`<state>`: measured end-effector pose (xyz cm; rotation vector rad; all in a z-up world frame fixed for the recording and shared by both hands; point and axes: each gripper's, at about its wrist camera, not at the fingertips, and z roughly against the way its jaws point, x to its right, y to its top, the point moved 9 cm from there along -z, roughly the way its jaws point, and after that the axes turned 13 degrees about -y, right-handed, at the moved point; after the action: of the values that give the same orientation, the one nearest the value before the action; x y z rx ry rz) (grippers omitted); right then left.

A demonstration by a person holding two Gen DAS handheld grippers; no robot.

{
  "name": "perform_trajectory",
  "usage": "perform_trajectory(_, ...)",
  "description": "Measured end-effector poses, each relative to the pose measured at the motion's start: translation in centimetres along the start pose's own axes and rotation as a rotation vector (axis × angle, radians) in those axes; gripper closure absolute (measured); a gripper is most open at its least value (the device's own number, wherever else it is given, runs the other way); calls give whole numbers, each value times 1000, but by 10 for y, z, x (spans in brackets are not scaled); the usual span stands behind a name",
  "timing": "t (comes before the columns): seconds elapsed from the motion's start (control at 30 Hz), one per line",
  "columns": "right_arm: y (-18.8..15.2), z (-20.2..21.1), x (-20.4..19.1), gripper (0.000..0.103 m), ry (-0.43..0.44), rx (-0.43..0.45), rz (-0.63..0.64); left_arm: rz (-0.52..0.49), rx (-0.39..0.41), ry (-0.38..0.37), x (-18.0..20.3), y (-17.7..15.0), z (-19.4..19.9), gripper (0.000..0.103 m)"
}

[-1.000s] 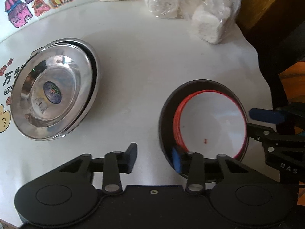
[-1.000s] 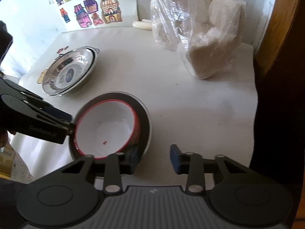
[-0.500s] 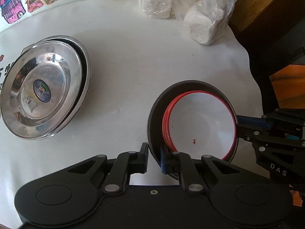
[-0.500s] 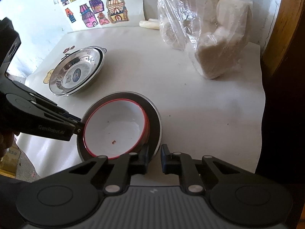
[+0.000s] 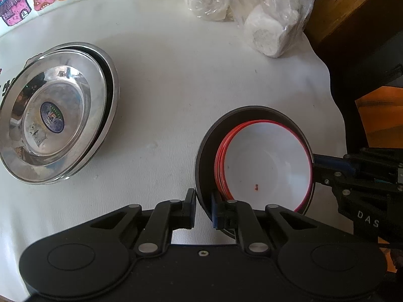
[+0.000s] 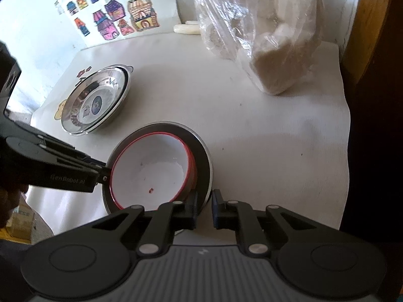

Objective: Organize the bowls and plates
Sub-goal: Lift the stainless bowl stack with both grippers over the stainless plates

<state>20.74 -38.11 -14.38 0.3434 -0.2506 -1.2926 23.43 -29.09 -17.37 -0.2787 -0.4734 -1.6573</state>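
Now left claw [image 5: 203, 209] pinching steel bowl [image 5: 204, 156] rim; right claw [image 6: 204, 209] likewise.

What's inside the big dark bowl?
Inside the dark bowl sit white bowls with red rims, nested together. A tiny red speck lies in the top one. How many are stacked is unclear, and the dark bowl's bottom is covered.
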Motion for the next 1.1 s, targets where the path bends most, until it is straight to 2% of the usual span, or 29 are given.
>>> perform_trajectory(0.63, 2, -10, 4, 93, 7, -84, -137, 31, -38, -42, -4, 1, -4, 92)
perform_trajectory(0.77, 1, -10, 8, 94, 26, -117, -203, 49, -48, -68, -8, 1, -3, 92)
perform_trajectory(1.1, 6, -2, 7, 94, 22, -107, -244, 60, -30, -117, -14, 6, 9, 93)
